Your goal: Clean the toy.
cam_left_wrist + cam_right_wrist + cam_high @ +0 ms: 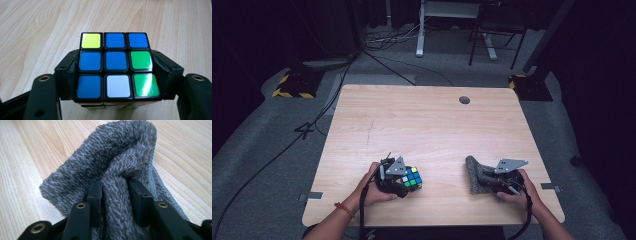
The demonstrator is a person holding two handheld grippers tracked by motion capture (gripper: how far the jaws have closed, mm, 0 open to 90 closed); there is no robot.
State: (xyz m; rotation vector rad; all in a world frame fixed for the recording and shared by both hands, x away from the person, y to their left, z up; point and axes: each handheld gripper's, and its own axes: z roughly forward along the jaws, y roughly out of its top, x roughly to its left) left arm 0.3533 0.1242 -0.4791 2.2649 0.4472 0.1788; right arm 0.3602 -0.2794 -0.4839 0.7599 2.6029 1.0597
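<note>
From the high view I have the left gripper [404, 181] low on the wooden table [427, 125], at about seven o'clock from the table's middle, and its jaws are clamped on the puzzle cube [412, 179], one against each side. In the left gripper view the cube [116, 67] sits squarely between the two black jaws, its upper face mostly blue, with a yellow square at the far left corner, two green ones down the right edge and a white one at six o'clock. My right gripper [484, 179] is at about five o'clock, well apart from the cube, pinching a fold of the grey fuzzy cloth [476, 175] (the right gripper view shows it best): the cloth [112, 170] bunches up between the jaws and spreads onto the table beyond them.
</note>
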